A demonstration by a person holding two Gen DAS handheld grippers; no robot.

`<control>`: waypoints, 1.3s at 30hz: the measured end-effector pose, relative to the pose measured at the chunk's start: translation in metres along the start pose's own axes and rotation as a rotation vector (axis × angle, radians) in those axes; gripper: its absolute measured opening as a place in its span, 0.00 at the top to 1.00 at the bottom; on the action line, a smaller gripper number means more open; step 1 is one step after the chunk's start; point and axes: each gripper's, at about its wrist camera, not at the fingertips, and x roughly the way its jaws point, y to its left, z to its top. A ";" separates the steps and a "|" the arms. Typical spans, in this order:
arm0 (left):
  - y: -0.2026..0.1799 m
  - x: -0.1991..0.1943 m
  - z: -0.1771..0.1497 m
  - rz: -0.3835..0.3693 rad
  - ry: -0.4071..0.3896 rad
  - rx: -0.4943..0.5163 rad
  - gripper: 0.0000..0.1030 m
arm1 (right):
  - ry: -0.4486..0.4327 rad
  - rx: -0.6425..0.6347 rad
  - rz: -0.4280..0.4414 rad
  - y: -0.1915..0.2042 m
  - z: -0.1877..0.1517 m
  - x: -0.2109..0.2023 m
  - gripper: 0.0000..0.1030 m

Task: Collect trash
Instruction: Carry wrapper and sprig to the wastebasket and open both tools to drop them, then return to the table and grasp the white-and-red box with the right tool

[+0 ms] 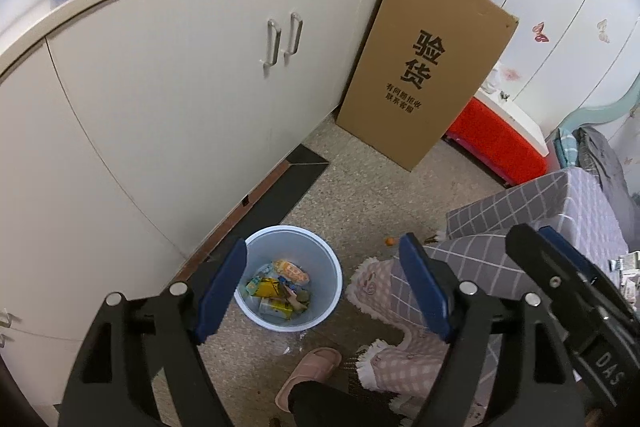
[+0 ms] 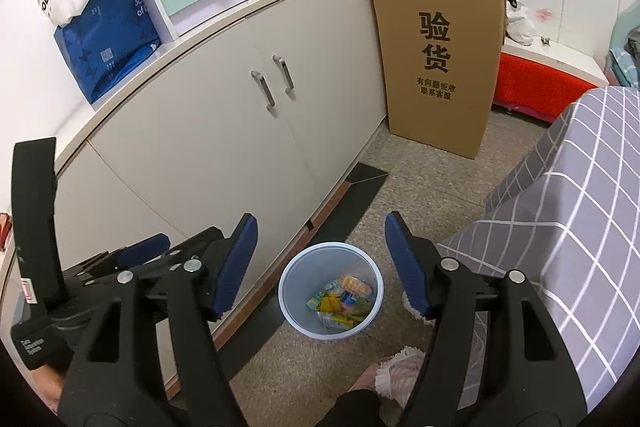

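Here the white cabinet run point(image 2: 224, 131) fills the left of both views, with a tall cardboard box point(image 2: 436, 47) leaning at its far end and a bed in a grey checked cover point(image 2: 576, 211) on the right. On the speckled floor point(image 1: 360, 195) between them stands the pale blue wastebasket point(image 1: 289, 277), just beside the cabinet's dark plinth; it already holds a heap of yellow and orange snack wrappers point(image 1: 282, 287). A pink slipper point(image 1: 308, 371) lies just in front of it.

Both tools hang above the basket, pointing down at it. The left tool point(image 1: 322, 287) stands spread with nothing between its blue pads, and the right tool point(image 2: 322, 263) is likewise spread and empty.

Judging by this, the drop looks done. The next pick probably lies elsewhere, perhaps the small orange scrap point(image 1: 389, 241) near the bed's foot. Keeping the tools spread and lifting clear of the rim should avoid tipping the light basket.
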 end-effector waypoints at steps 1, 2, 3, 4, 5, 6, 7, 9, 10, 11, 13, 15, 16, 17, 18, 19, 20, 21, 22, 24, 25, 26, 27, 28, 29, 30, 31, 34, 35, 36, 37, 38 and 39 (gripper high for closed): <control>-0.002 -0.006 0.000 -0.003 -0.007 0.000 0.25 | -0.007 0.002 0.001 -0.001 0.000 -0.006 0.36; -0.004 -0.011 -0.001 -0.005 -0.014 0.000 0.25 | -0.015 0.003 0.003 -0.002 0.000 -0.011 0.36; -0.006 -0.016 -0.002 -0.008 -0.021 -0.001 0.25 | -0.020 0.005 0.003 -0.002 0.001 -0.014 0.36; -0.009 -0.021 -0.002 -0.013 -0.029 -0.001 0.25 | -0.026 0.007 0.003 -0.003 0.001 -0.019 0.36; -0.011 -0.026 -0.002 -0.018 -0.034 0.000 0.25 | -0.035 0.010 0.004 -0.005 0.001 -0.026 0.36; -0.014 -0.032 -0.002 -0.026 -0.042 0.001 0.25 | -0.043 0.012 0.003 -0.006 0.001 -0.031 0.35; -0.018 -0.037 -0.003 -0.032 -0.049 0.003 0.25 | -0.049 0.014 0.002 -0.008 0.000 -0.037 0.35; -0.026 -0.046 -0.006 -0.044 -0.059 0.011 0.24 | -0.068 0.021 -0.004 -0.013 -0.001 -0.051 0.35; -0.031 -0.051 -0.007 -0.050 -0.064 0.019 0.24 | -0.074 0.023 -0.006 -0.015 -0.001 -0.056 0.35; -0.037 -0.055 -0.009 -0.053 -0.069 0.029 0.24 | -0.082 0.030 -0.007 -0.020 -0.002 -0.064 0.35; -0.051 -0.065 -0.014 -0.061 -0.081 0.052 0.24 | -0.096 0.043 -0.012 -0.028 -0.003 -0.076 0.34; -0.068 -0.075 -0.019 -0.077 -0.089 0.080 0.24 | -0.115 0.058 -0.019 -0.039 -0.005 -0.093 0.34; -0.075 -0.079 -0.022 -0.081 -0.094 0.092 0.24 | -0.125 0.064 -0.024 -0.044 -0.006 -0.101 0.34; -0.082 -0.082 -0.025 -0.084 -0.097 0.102 0.24 | -0.132 0.070 -0.028 -0.048 -0.007 -0.107 0.34; -0.092 -0.087 -0.028 -0.089 -0.102 0.119 0.24 | -0.144 0.078 -0.034 -0.055 -0.008 -0.116 0.34; -0.101 -0.090 -0.030 -0.095 -0.106 0.133 0.24 | -0.156 0.086 -0.040 -0.062 -0.009 -0.125 0.33; -0.113 -0.095 -0.034 -0.104 -0.113 0.151 0.23 | -0.164 0.092 -0.048 -0.068 -0.011 -0.132 0.33; -0.121 -0.098 -0.038 -0.111 -0.118 0.163 0.23 | -0.174 0.104 -0.057 -0.076 -0.013 -0.141 0.33; -0.130 -0.101 -0.041 -0.117 -0.120 0.176 0.22 | -0.184 0.117 -0.066 -0.085 -0.016 -0.149 0.33; -0.154 -0.104 -0.049 -0.141 -0.118 0.209 0.22 | -0.201 0.145 -0.094 -0.106 -0.022 -0.166 0.32; -0.166 -0.105 -0.054 -0.153 -0.115 0.225 0.22 | -0.208 0.160 -0.110 -0.117 -0.026 -0.174 0.32; -0.176 -0.105 -0.057 -0.163 -0.110 0.241 0.22 | -0.217 0.180 -0.127 -0.131 -0.031 -0.184 0.32; -0.192 -0.105 -0.062 -0.182 -0.099 0.265 0.22 | -0.220 0.194 -0.138 -0.140 -0.034 -0.190 0.32; -0.203 -0.104 -0.066 -0.197 -0.091 0.282 0.22 | -0.220 0.213 -0.156 -0.155 -0.040 -0.200 0.32; -0.213 -0.103 -0.071 -0.207 -0.085 0.298 0.22 | -0.222 0.223 -0.174 -0.166 -0.046 -0.208 0.32; -0.227 -0.102 -0.076 -0.216 -0.079 0.319 0.22 | -0.225 0.232 -0.199 -0.178 -0.052 -0.216 0.32; -0.241 -0.100 -0.083 -0.224 -0.072 0.341 0.22 | -0.229 0.247 -0.230 -0.191 -0.059 -0.225 0.32; -0.271 -0.096 -0.098 -0.249 -0.049 0.378 0.22 | -0.245 0.331 -0.298 -0.234 -0.078 -0.248 0.32; -0.278 -0.094 -0.100 -0.255 -0.040 0.386 0.22 | -0.247 0.362 -0.311 -0.246 -0.082 -0.253 0.32; -0.289 -0.092 -0.106 -0.263 -0.028 0.400 0.22 | -0.252 0.405 -0.322 -0.261 -0.087 -0.260 0.32; -0.300 -0.090 -0.111 -0.269 -0.019 0.415 0.22 | -0.256 0.445 -0.327 -0.274 -0.093 -0.265 0.32; -0.304 -0.089 -0.113 -0.272 -0.015 0.422 0.22 | -0.259 0.495 -0.330 -0.289 -0.100 -0.270 0.32; -0.314 -0.089 -0.118 -0.274 -0.008 0.435 0.22 | -0.262 0.536 -0.331 -0.301 -0.105 -0.273 0.32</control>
